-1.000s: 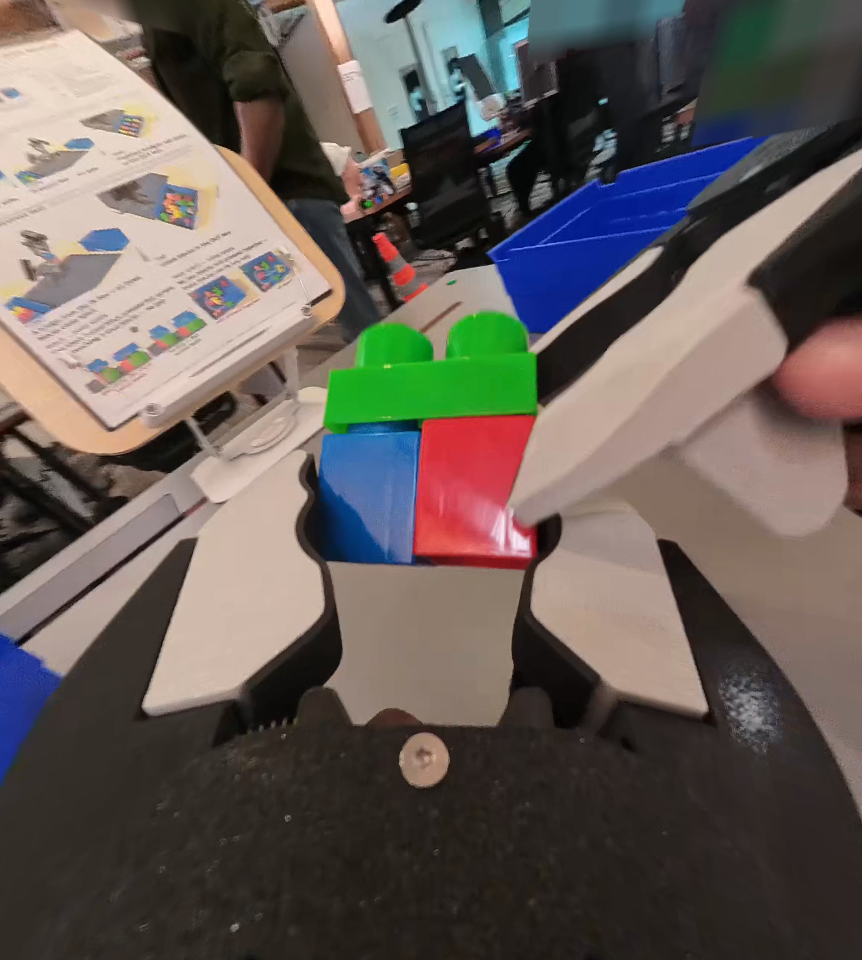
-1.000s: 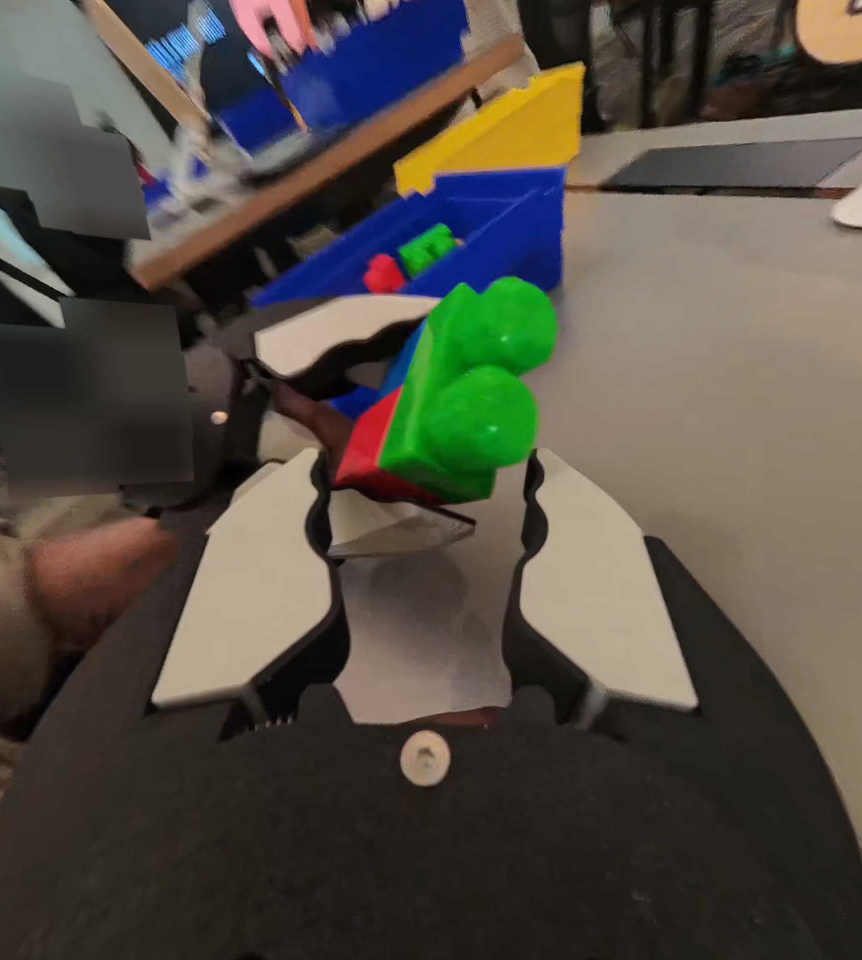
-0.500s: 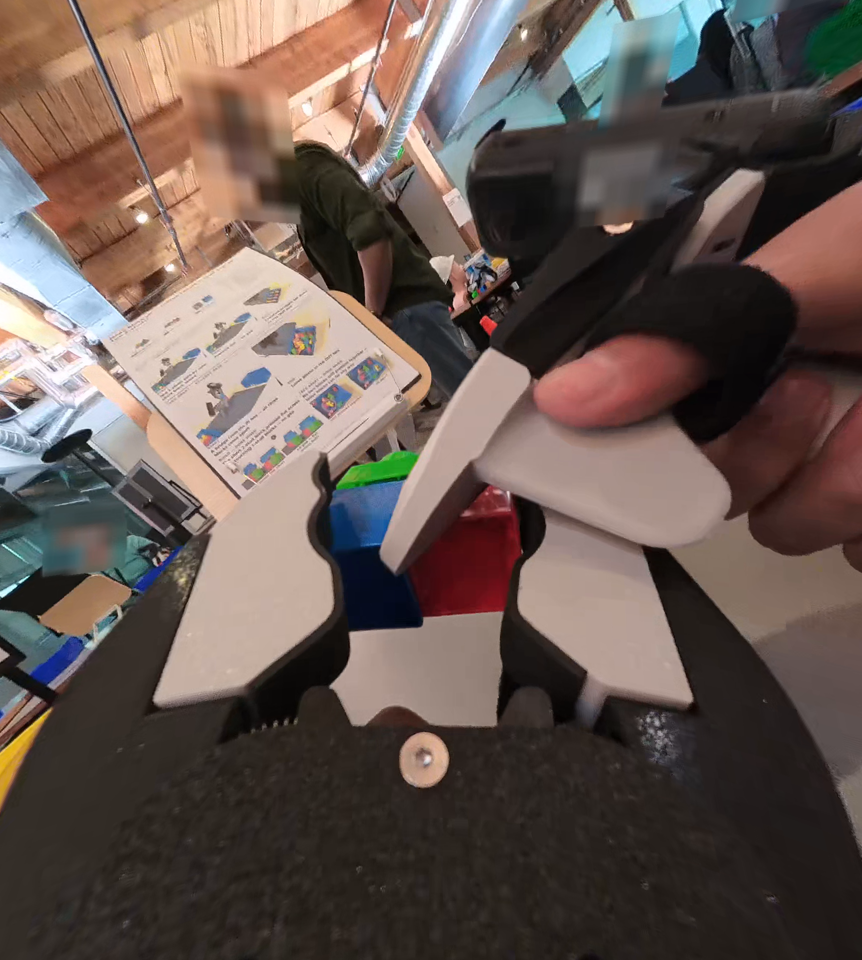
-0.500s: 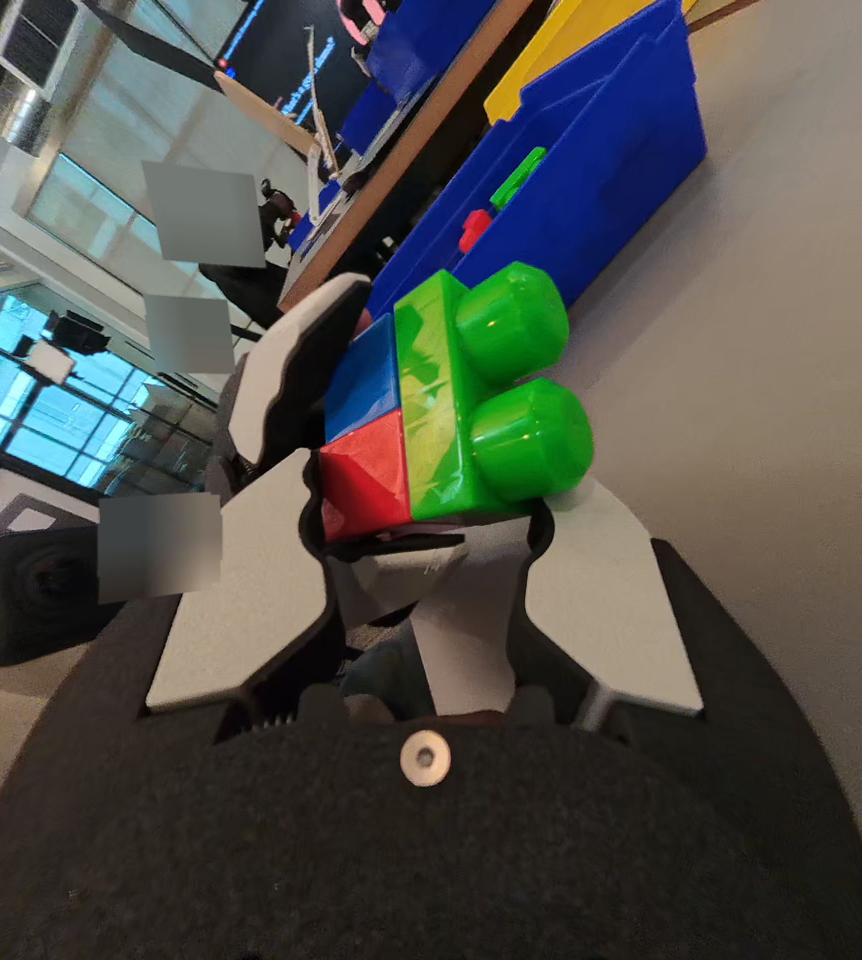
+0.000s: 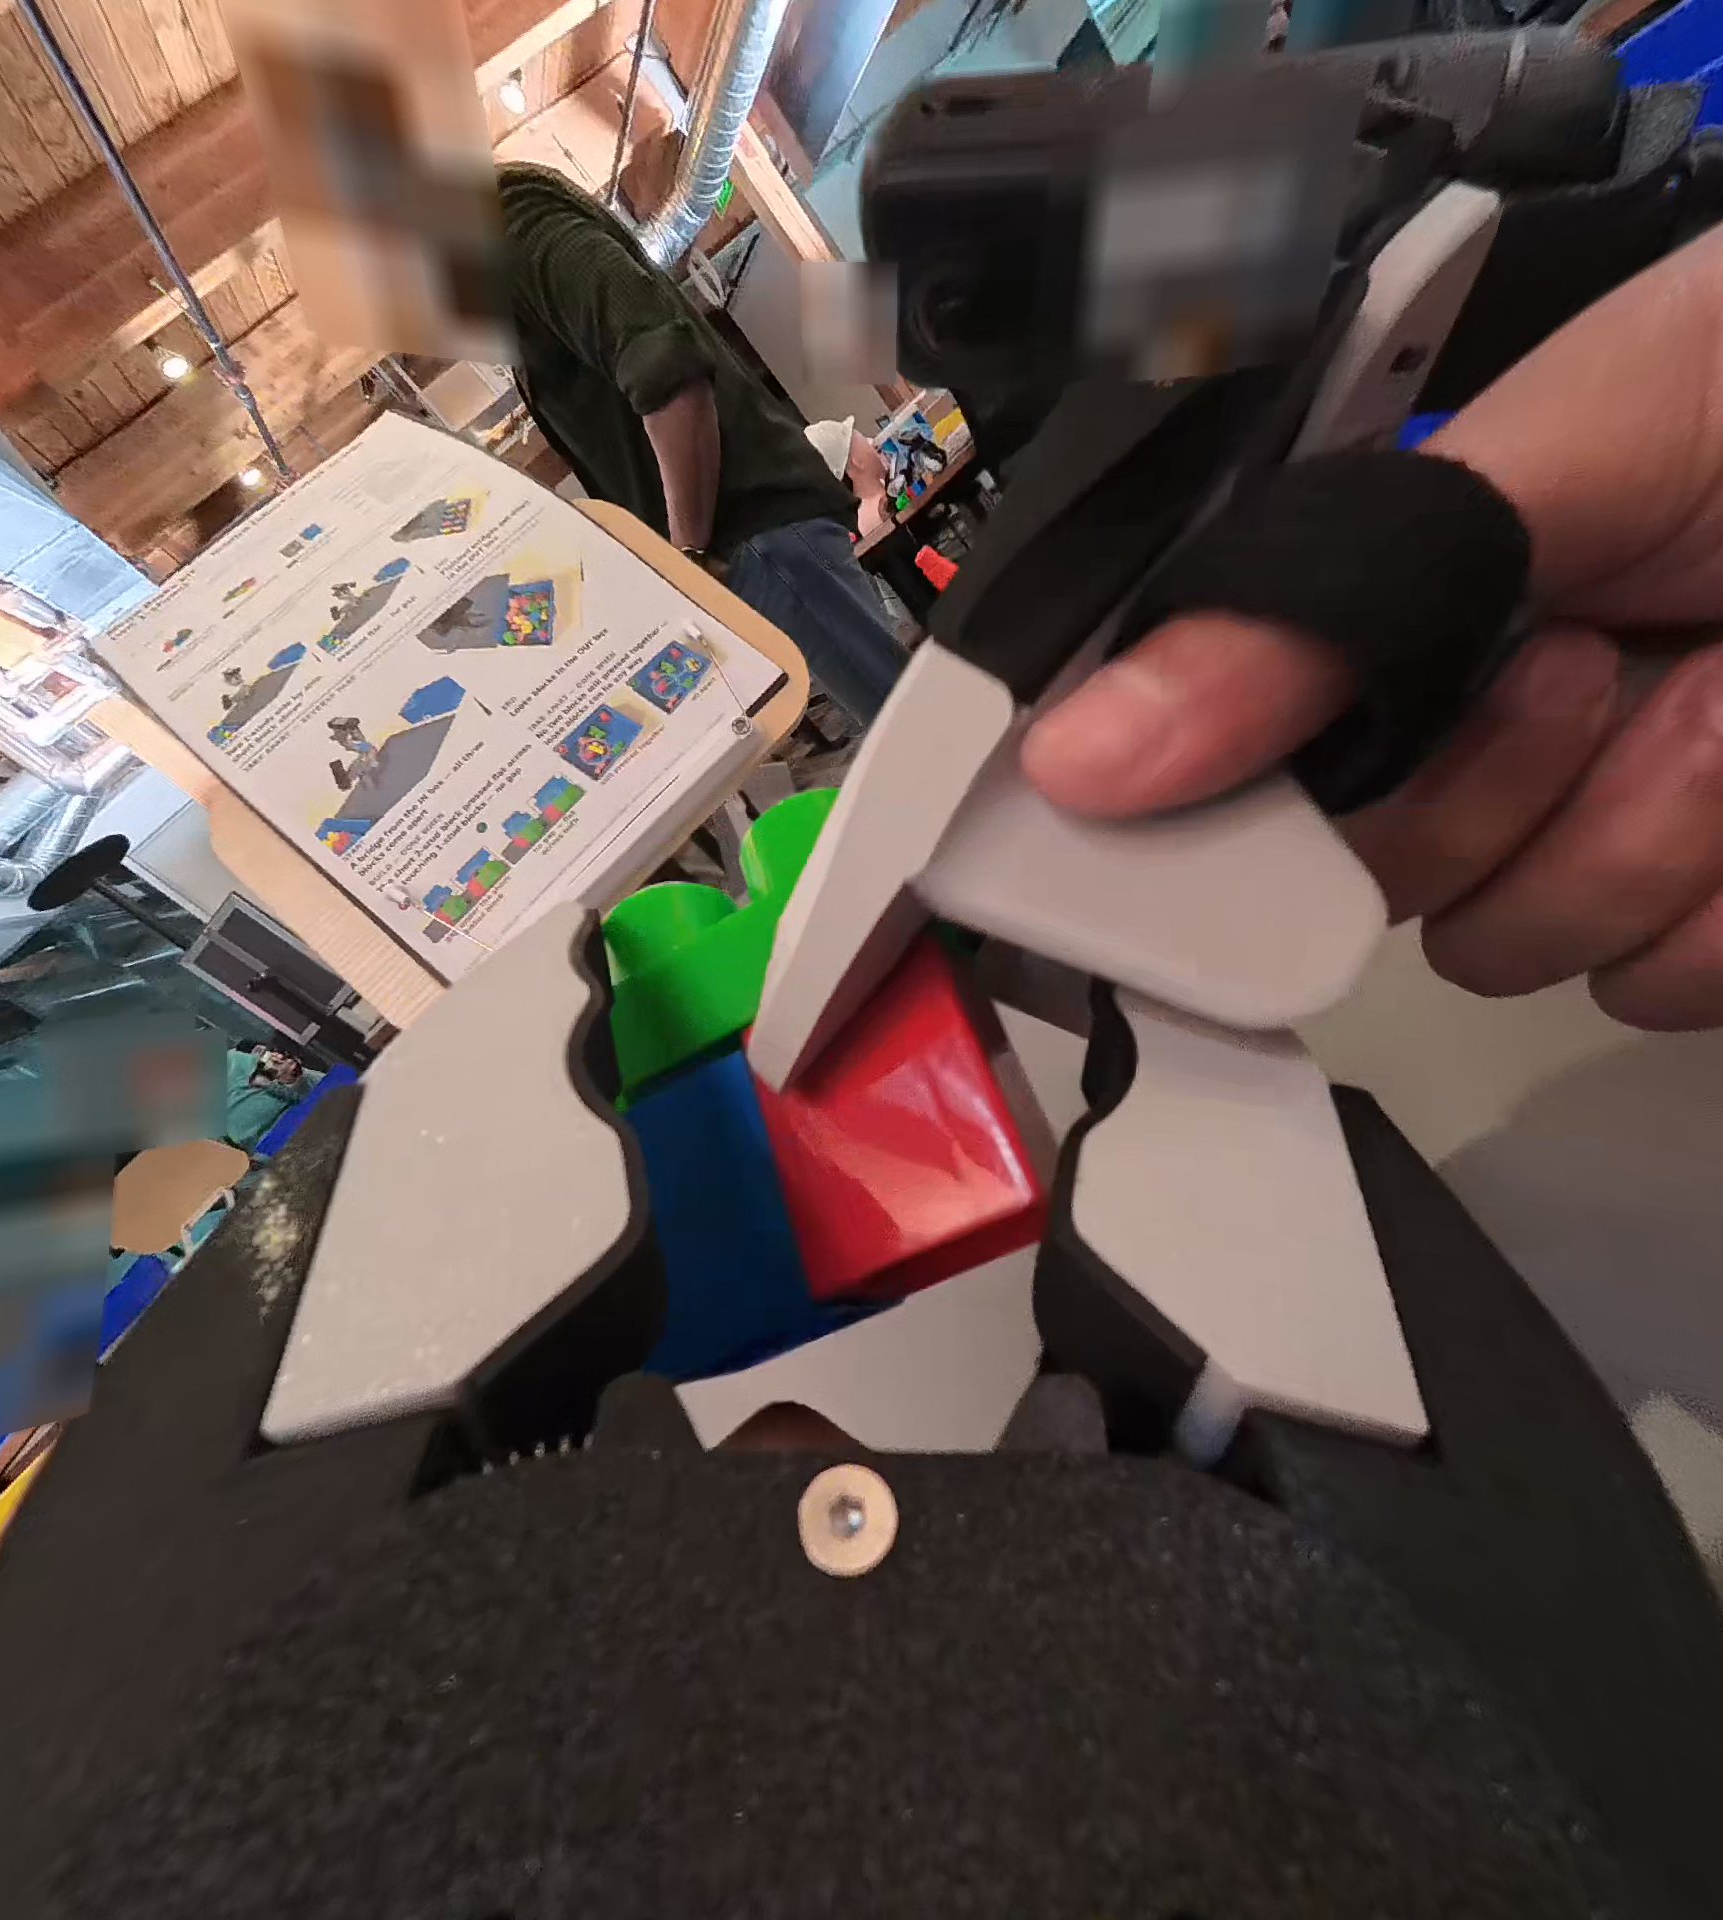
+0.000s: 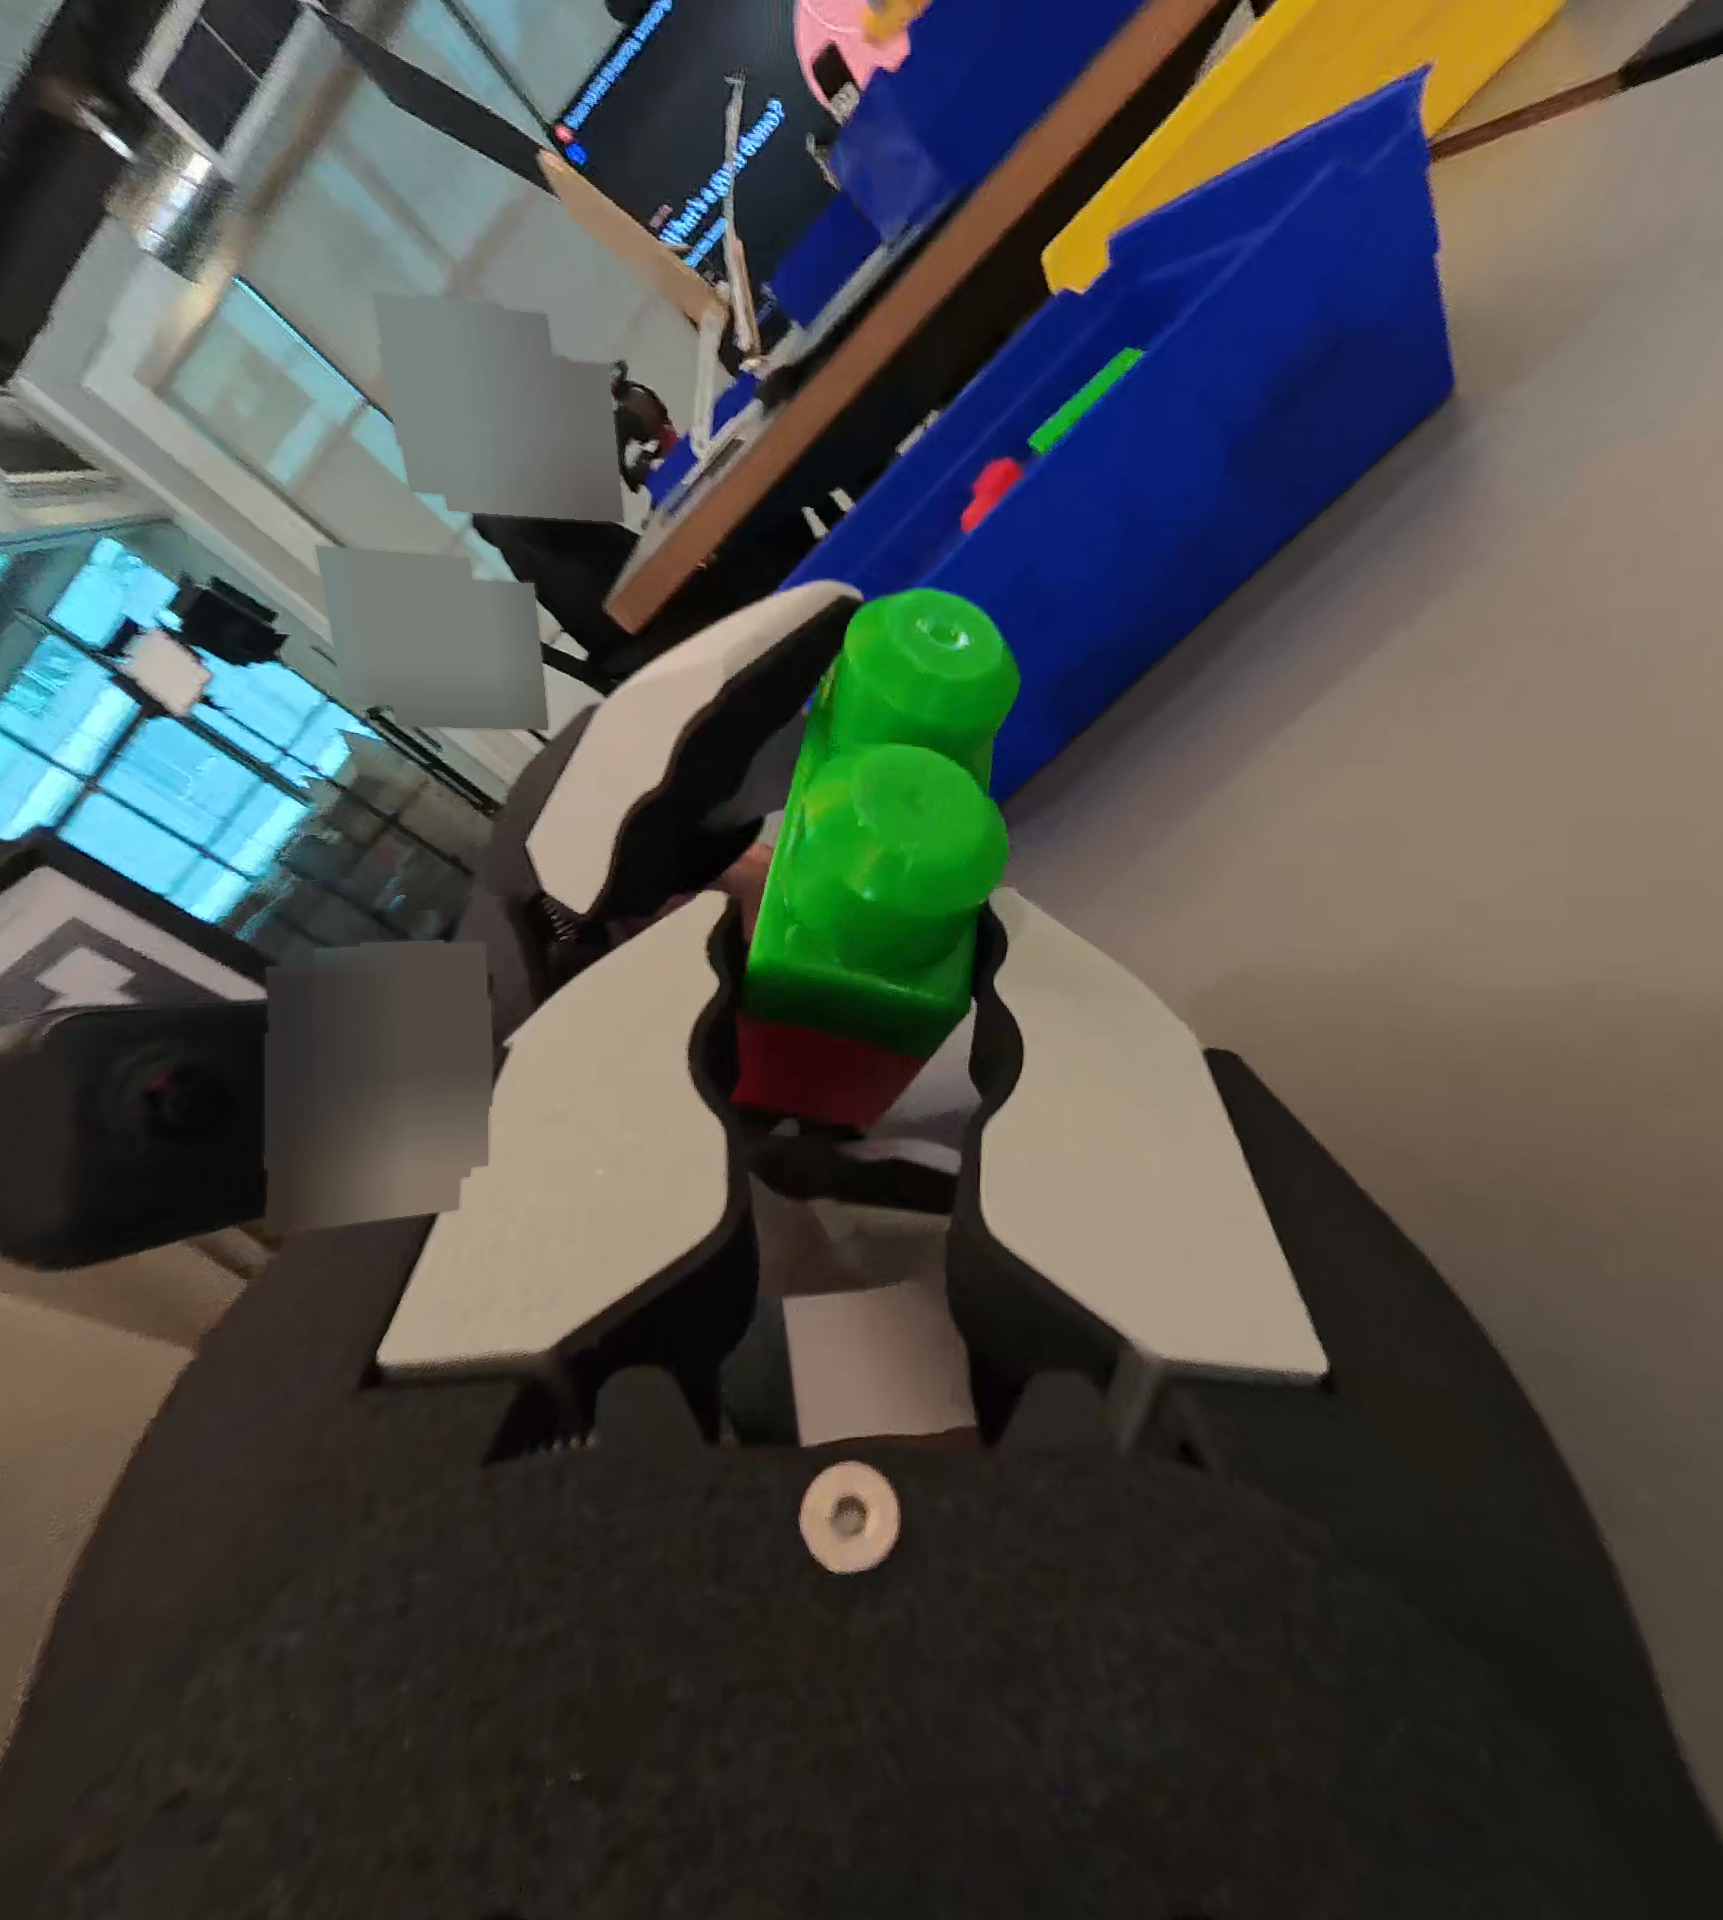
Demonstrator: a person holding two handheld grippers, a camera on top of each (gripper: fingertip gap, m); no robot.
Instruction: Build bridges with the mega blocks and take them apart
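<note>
While the three-block bridge hangs in the air between my two tools, I judge the build finished and the taking-apart just begun. My left gripper [image 5: 836, 1091] has its jaws narrowed around the lower pair, the blue block [image 5: 701, 1195] against its left finger and the red block [image 5: 898, 1143] toward its right one, though I cannot tell whether that finger actually touches the red. My right gripper [image 6: 857, 997] is clamped across the green two-stud block [image 6: 878, 831], which caps the other two, studs pointing away from its camera. The red block already sits skewed against the blue one, so I take that joint to be loosening. All three blocks are still joined, though. Beyond the right gripper's tips, a blue bin [image 6: 1252, 488] on the grey table [image 6: 1459, 935] holds a few loose blocks, probably where the separated blocks go.
</note>
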